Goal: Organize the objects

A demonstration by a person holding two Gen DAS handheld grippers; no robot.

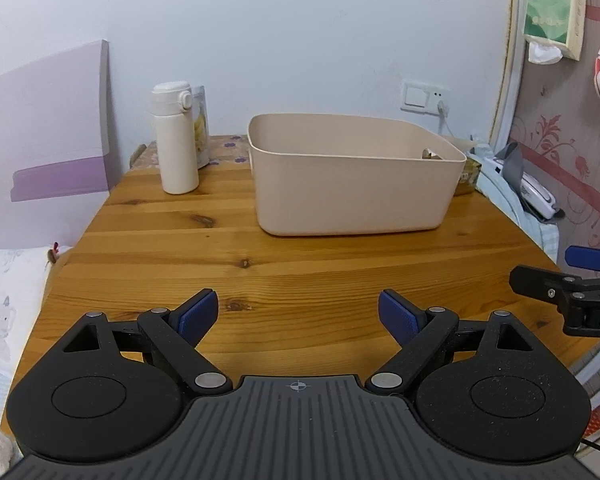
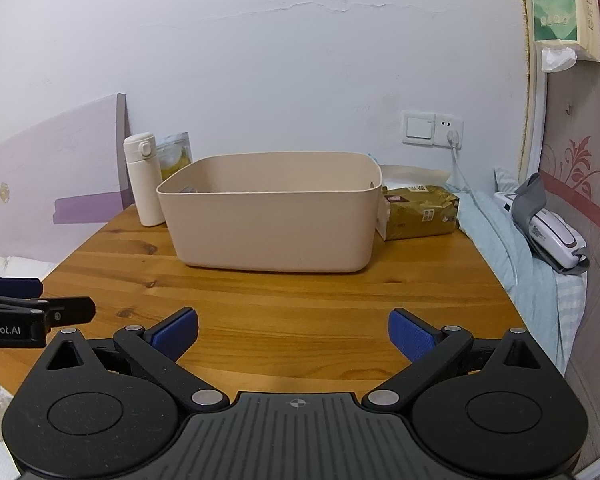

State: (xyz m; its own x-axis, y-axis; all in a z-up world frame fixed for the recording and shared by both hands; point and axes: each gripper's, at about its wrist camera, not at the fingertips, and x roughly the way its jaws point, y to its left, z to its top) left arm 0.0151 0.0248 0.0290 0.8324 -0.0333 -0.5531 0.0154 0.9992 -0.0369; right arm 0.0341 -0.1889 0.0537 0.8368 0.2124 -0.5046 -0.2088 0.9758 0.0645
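Two claws, each held wide apart and gripping nothing, hover low over the near edge of a round-cornered pine bench [image 1: 300, 248] that fills most of both views. Toward the back of the bench stands a large beige plastic bin [image 1: 352, 184], open at the top, with a handle slot in one end wall. Its rim hides most of the inside; a small scrap of something shows just over the rim in each view, too little to name. To the left of the bin, apart from it, a white insulated bottle [image 1: 176, 140] stands upright, and a clear zip pouch [image 1: 201, 128] with yellow contents stands just behind the bottle against the wall. On the other side, a gold foil packet [image 2: 420, 210] lies on the bench, touching or nearly touching the bin's right wall. The left claw [image 1: 298, 316] and the right claw [image 2: 293, 334] sit side by side, well short of every object.

As for progress, the bottle, the pouch and the gold packet all lie outside the bin. If the bin is where they belong, those three remain to be placed; if they were meant to be set out around it, this arrangement could equally be the finished one.
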